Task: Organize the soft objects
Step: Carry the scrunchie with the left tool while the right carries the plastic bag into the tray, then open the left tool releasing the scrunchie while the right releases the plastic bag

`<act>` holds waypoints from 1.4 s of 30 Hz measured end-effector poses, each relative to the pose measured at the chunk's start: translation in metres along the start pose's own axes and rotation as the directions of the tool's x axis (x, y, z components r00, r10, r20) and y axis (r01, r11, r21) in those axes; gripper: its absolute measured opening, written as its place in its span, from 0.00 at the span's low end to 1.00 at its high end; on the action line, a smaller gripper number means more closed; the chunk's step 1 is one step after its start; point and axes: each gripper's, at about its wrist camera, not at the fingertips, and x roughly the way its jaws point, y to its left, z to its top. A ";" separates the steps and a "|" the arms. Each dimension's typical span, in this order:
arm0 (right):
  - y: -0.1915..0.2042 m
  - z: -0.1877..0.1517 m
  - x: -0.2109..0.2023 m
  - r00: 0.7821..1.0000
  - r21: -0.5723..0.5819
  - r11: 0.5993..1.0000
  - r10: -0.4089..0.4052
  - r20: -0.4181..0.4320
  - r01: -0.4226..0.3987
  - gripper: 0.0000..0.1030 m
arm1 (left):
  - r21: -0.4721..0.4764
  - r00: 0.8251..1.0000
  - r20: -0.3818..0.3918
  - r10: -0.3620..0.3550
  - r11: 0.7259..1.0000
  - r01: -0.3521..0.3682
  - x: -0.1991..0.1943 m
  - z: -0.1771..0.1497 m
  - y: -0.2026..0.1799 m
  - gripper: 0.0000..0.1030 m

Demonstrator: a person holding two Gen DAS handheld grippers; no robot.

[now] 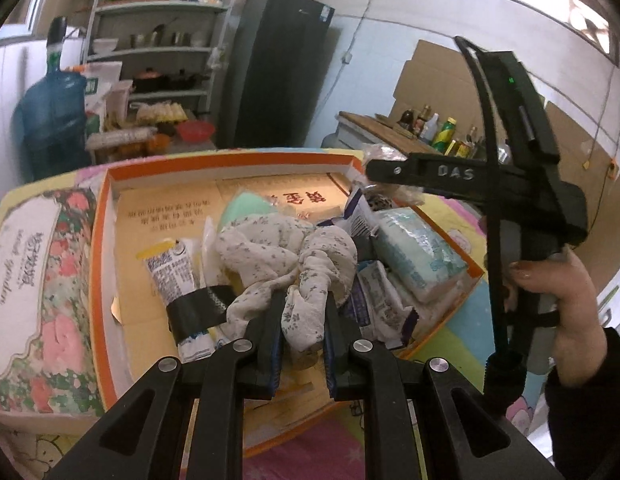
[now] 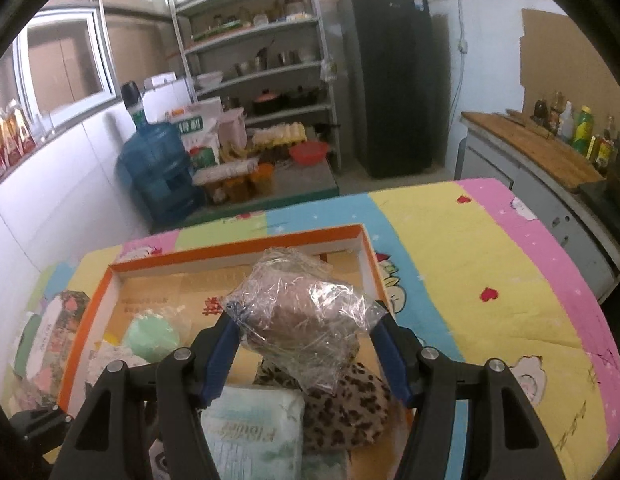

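My left gripper (image 1: 304, 300) is shut on a white floral cloth (image 1: 286, 248), whose bunched folds hang over an orange-rimmed cardboard box (image 1: 230, 160). In the box lie a taped tube (image 1: 178, 276), a pale green round pad (image 1: 242, 208) and a wrapped tissue pack (image 1: 417, 248). My right gripper (image 2: 306, 316) is shut on a clear plastic bag (image 2: 306, 300) with something brownish and soft inside, held above the box (image 2: 238, 248). Under it lie a leopard-print piece (image 2: 349, 408) and the tissue pack (image 2: 254, 428). A hand holds the right gripper (image 1: 379, 180) over the box's far right corner.
The box sits on a table under a colourful cartoon cloth (image 2: 469, 272). A flower-printed pack (image 1: 34, 264) lies left of the box. Beyond the table stand a blue water jug (image 2: 158, 168), a shelf rack (image 2: 262, 60), a dark fridge (image 2: 393, 80) and a counter with bottles (image 2: 549, 148).
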 end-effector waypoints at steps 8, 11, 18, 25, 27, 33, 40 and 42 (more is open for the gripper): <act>-0.003 -0.002 0.025 0.997 0.014 1.000 0.001 -0.073 0.000 0.62 | -0.017 1.000 -0.010 -0.017 1.000 0.017 0.002 0.002 0.003 0.16; -0.003 -0.004 0.030 0.996 0.014 1.000 0.000 -0.091 0.001 0.63 | -0.017 1.000 -0.007 -0.019 1.000 0.019 0.000 0.002 0.002 0.17; -0.005 -0.007 0.036 0.993 0.036 0.999 0.025 -0.118 -0.021 0.63 | -0.006 1.000 0.001 -0.029 1.000 0.029 -0.004 0.000 0.000 0.37; -0.007 -0.010 0.034 0.993 0.045 0.999 0.028 -0.117 -0.023 0.66 | -0.004 1.000 0.013 -0.027 1.000 0.027 -0.010 0.001 -0.002 0.49; -0.005 -0.010 0.032 0.993 0.041 0.999 0.020 -0.113 -0.015 0.67 | -0.004 0.999 0.019 -0.026 1.000 0.026 -0.012 0.000 -0.002 0.49; -0.008 -0.011 0.022 0.996 0.047 0.999 0.013 -0.094 -0.009 0.67 | 0.007 0.999 0.039 -0.014 1.000 0.013 -0.017 0.002 -0.002 0.49; -0.010 -0.018 0.007 0.998 0.055 0.998 0.003 -0.059 0.000 0.68 | 0.003 0.997 0.077 -0.004 1.000 0.003 -0.027 0.003 -0.001 0.49; -0.009 -0.019 0.000 0.999 0.060 0.998 0.004 -0.043 -0.002 0.68 | 0.003 0.996 0.087 -0.004 1.000 0.004 -0.030 0.004 0.000 0.49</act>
